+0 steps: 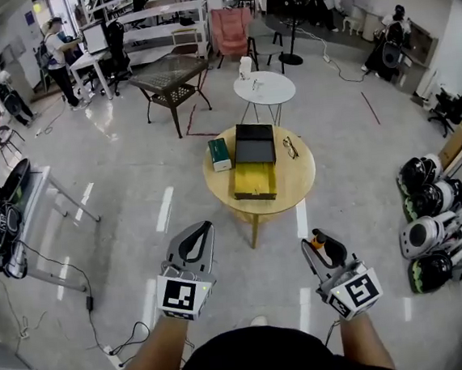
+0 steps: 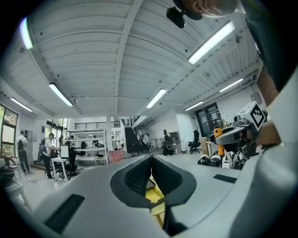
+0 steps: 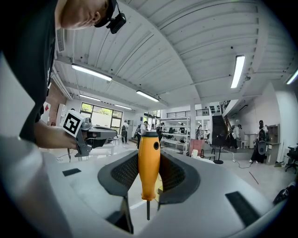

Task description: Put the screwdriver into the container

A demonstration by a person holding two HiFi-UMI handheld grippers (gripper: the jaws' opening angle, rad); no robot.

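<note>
A screwdriver with an orange handle stands upright, shaft down, between the pads of my right gripper, which is shut on it. In the head view that gripper is at the lower right, short of the round wooden table. On the table lies the container, a yellow tray with a black lid behind it. My left gripper is level at the lower left, its jaws shut with nothing in them. A bit of the yellow tray shows below its jaws.
A green box and a pair of glasses lie on the same table. Behind it stand a small white table and a dark glass table. Helmets line the right side. A rack with cables is at the left.
</note>
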